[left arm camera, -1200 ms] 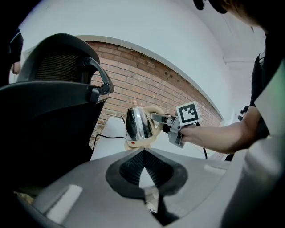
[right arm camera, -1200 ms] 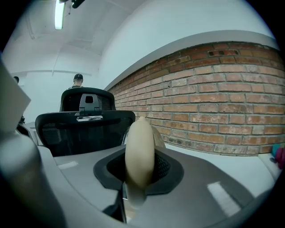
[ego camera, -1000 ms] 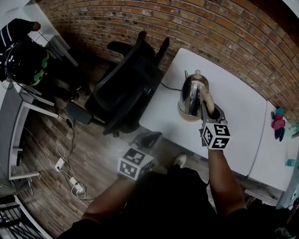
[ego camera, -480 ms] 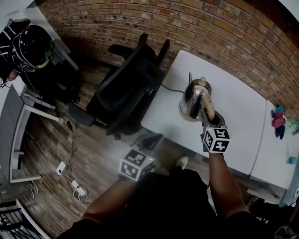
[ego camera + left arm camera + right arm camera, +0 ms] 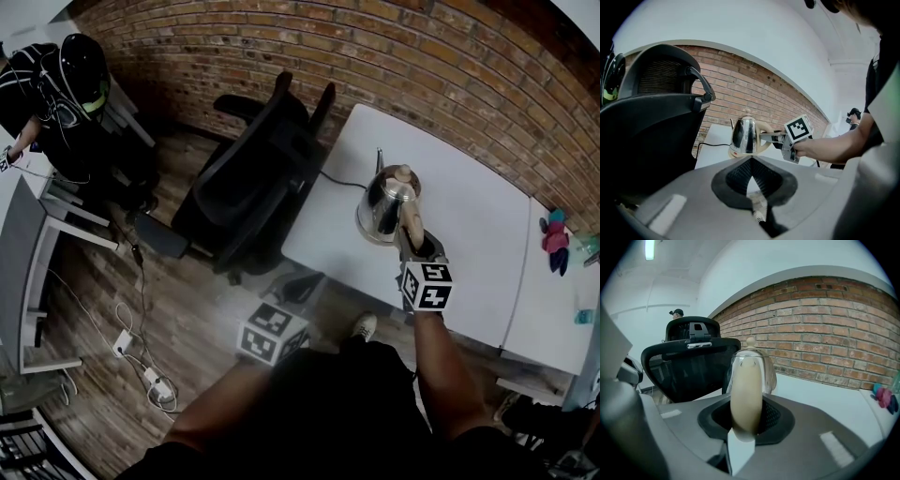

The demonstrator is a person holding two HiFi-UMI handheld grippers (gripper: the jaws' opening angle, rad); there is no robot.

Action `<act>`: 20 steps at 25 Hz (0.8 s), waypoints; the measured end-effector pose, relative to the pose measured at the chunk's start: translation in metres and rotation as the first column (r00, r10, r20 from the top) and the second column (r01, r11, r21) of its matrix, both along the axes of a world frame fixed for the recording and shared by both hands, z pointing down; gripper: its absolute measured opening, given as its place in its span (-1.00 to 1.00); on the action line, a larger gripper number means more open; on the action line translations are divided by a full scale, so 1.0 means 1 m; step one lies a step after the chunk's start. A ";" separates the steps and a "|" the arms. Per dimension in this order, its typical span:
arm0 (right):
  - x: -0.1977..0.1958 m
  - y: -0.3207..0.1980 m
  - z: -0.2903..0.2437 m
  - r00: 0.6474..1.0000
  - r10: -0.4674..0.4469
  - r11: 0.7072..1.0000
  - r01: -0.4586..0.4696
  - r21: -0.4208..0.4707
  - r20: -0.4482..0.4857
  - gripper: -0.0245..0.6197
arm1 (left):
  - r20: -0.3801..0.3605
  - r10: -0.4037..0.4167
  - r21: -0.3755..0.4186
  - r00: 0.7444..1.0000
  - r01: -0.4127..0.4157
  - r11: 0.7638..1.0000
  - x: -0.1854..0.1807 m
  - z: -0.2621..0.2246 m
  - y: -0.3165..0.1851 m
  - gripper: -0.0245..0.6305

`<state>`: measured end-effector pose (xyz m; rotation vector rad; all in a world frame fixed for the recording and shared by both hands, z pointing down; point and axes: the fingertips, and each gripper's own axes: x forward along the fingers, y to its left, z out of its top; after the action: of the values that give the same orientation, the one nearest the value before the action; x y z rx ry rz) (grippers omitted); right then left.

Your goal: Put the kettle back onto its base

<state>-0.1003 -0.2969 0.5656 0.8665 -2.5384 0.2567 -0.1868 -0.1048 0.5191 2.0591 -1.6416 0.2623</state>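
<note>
Our right gripper (image 5: 746, 411), jaws just easing apart yet still clasping the handle (image 5: 746, 390), has lowered the kettle (image 5: 382, 202) onto its base (image 5: 735, 153), so we judge the task nearly done.

My head view looks steeply down from above on the white table (image 5: 469, 225), the kettle (image 5: 386, 202) and the black chair (image 5: 253, 187), all well below me. The left gripper view sits low, off the table's near edge, and faces across it toward the brick wall (image 5: 754, 93), with the kettle at middle distance. The right gripper view faces that same wall from very close, and the kettle's handle fills its centre. All three views share the kettle, chair, wall and table.
</note>
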 end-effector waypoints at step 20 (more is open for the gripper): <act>0.008 0.006 0.045 0.997 0.039 0.998 -0.042 -0.041 -0.068 -0.57 | -0.003 0.002 -0.005 1.000 -0.002 1.000 -0.003 -0.001 0.008 -0.92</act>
<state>-0.0924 -0.2910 0.6108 0.8963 -2.4463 0.2888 -0.1903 -0.0966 0.5185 2.0571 -1.6356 0.2635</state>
